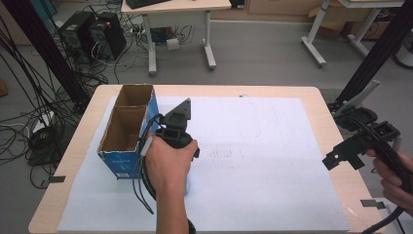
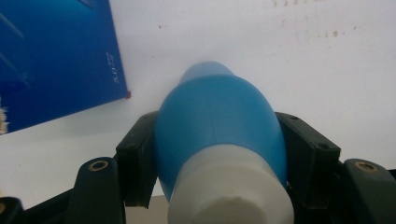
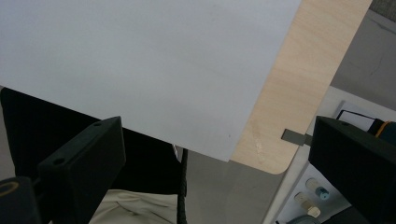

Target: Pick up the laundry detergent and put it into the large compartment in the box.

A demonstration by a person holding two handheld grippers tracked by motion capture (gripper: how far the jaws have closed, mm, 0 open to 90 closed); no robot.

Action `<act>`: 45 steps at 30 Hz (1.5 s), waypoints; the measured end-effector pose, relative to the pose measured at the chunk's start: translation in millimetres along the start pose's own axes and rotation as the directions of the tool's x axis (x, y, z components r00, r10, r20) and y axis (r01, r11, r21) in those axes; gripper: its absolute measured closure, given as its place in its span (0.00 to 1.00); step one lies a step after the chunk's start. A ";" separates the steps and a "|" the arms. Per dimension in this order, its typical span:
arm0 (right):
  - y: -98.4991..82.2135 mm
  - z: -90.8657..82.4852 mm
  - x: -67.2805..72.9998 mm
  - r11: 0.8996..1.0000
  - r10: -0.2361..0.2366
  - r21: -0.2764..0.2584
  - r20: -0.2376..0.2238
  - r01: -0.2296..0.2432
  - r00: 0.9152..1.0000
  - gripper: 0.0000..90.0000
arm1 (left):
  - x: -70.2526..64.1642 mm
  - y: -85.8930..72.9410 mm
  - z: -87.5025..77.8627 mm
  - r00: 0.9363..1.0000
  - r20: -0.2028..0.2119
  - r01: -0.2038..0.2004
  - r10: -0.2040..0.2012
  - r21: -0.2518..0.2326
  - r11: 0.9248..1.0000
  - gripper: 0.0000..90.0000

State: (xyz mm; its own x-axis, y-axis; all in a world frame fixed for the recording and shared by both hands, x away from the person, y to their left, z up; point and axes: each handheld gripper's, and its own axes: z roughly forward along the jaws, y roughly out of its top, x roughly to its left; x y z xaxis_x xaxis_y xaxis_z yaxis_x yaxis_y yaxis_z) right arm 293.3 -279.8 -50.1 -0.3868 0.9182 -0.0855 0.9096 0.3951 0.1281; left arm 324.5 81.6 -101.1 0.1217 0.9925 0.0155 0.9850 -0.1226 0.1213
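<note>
Grab is done, I think: my left hand-held gripper is clamped on the blue-and-white bottle, pads squeezing both sides. It's low over the white sheet on the table, just beside the open blue box. What's left, I guess, is lifting it and dropping it in there. My right hand-held gripper is idle off the table's right edge, jaws wide apart, nothing between them.
</note>
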 end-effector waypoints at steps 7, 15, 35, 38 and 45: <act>4.3 -2.1 -3.8 1.000 0.014 0.000 -0.002 -0.014 1.000 0.04 | 11.0 2.2 -28.8 1.000 0.010 0.022 -0.022 -0.022 1.000 0.40; 10.0 -4.9 -3.4 1.000 0.015 -0.005 -0.005 -0.015 1.000 0.04 | 16.1 6.2 -70.1 1.000 0.001 0.024 -0.024 -0.049 0.999 0.41; 32.0 -0.1 -3.3 1.000 0.012 0.016 -0.018 -0.012 1.000 0.04 | 35.5 32.7 -150.9 0.999 -0.032 0.006 -0.009 -0.097 0.995 0.41; 37.9 0.9 -4.8 1.000 0.021 0.023 -0.014 -0.020 1.000 0.04 | 42.2 35.1 -155.5 0.999 -0.033 0.005 -0.008 -0.109 0.994 0.41; 47.1 0.2 -1.8 0.999 0.021 0.031 0.004 -0.021 1.000 0.04 | 65.4 41.9 -171.7 1.000 -0.009 0.004 -0.006 -0.141 0.990 0.41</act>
State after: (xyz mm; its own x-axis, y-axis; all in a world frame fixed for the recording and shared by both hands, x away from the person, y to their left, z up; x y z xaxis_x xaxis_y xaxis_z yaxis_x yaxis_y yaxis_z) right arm 336.9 -262.9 -44.2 -0.3672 0.9261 -0.0867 0.9218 0.3747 0.0995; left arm 352.8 141.3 75.4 0.1149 0.9931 0.0242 0.9585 -0.1172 0.2598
